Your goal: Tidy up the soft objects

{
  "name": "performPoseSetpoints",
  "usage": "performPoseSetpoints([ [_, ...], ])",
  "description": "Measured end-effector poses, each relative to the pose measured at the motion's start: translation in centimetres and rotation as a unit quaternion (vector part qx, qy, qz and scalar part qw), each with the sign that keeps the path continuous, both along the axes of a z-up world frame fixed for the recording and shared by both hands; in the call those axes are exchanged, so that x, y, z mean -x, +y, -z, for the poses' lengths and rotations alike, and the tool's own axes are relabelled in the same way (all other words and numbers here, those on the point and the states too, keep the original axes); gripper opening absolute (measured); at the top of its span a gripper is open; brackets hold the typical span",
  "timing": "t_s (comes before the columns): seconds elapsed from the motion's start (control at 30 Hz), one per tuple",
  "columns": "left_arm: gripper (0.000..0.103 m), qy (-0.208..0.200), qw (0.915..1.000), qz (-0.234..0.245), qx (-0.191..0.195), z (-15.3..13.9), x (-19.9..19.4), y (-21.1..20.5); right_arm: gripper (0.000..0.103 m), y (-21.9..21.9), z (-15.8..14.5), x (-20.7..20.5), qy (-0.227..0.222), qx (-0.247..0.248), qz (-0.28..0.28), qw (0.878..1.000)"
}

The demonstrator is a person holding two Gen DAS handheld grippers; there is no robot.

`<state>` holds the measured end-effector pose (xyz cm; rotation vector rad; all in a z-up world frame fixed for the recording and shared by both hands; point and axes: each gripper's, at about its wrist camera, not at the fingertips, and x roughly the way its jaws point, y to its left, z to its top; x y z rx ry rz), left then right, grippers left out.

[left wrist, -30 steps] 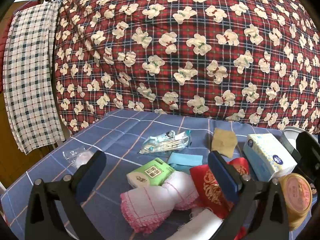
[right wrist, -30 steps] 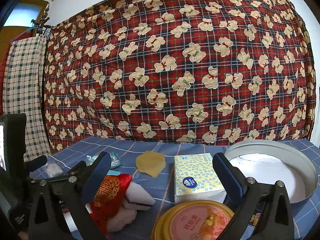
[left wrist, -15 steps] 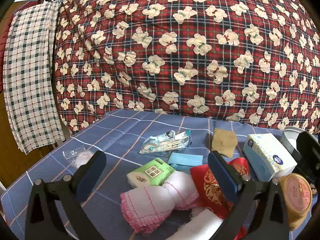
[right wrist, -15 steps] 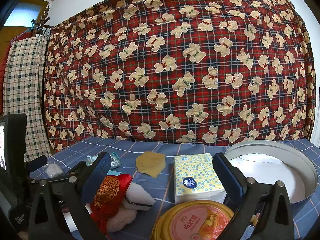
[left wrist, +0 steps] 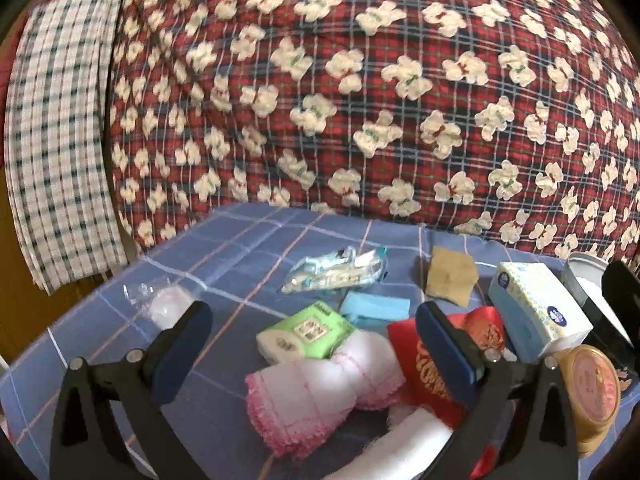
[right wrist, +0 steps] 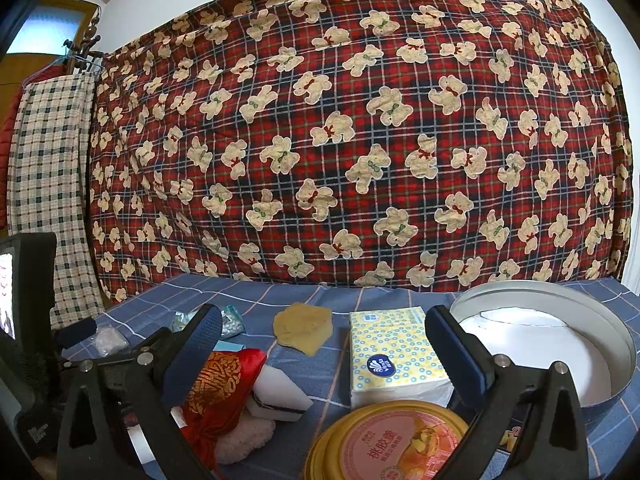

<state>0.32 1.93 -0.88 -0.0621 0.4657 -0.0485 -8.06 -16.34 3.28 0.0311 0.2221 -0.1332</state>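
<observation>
My left gripper (left wrist: pixel 316 344) is open and empty, hovering just above a rolled white cloth with pink trim (left wrist: pixel 320 396). Around it lie a green tissue pack (left wrist: pixel 304 332), a blue sponge (left wrist: pixel 376 308), a red embroidered pouch (left wrist: pixel 424 360), a tan sponge (left wrist: pixel 450 276) and a white foam piece (left wrist: pixel 400 444). My right gripper (right wrist: pixel 324 348) is open and empty above a yellow tissue pack (right wrist: pixel 392 352), with the red pouch (right wrist: pixel 224 384) at its left finger and the tan sponge (right wrist: pixel 304 326) beyond.
A round metal tin (right wrist: pixel 560 344) stands open at the right, its yellow lid (right wrist: pixel 384 444) in front. A cotton swab packet (left wrist: pixel 336 272) and a clear bag (left wrist: pixel 160 300) lie on the blue checked tablecloth (left wrist: pixel 240 248). A bear-print blanket (right wrist: pixel 360 140) hangs behind.
My left gripper's view has tilted slightly and blurred with small motion. The objects and my right gripper have not visibly moved.
</observation>
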Motion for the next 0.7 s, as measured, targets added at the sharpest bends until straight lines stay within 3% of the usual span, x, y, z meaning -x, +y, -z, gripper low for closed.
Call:
performPoseSetpoints([
  [0.2, 0.103, 0.018, 0.9995, -0.022, 0.013, 0.3, -0.3, 3.3, 0.103, 0.8, 0.2, -0.1, 0.003, 0.0, -0.006, 1.0],
  [0.37, 0.103, 0.026, 0.9969, -0.07, -0.023, 0.1, -2.2, 7.3, 0.102, 0.8, -0.1, 0.0, 0.001, 0.003, -0.005, 1.0],
  [0.57, 0.103, 0.07, 0.9903, -0.119, -0.015, 0.6, -6.1, 11.7, 0.102, 0.9, -0.3, 0.2, -0.003, 0.014, -0.013, 1.0],
  [0.7, 0.103, 0.112, 0.9871, -0.114, 0.0, 1.5, -8.9, 12.1, 0.102, 1.0, -0.2, 0.3, -0.004, 0.018, -0.015, 1.0],
])
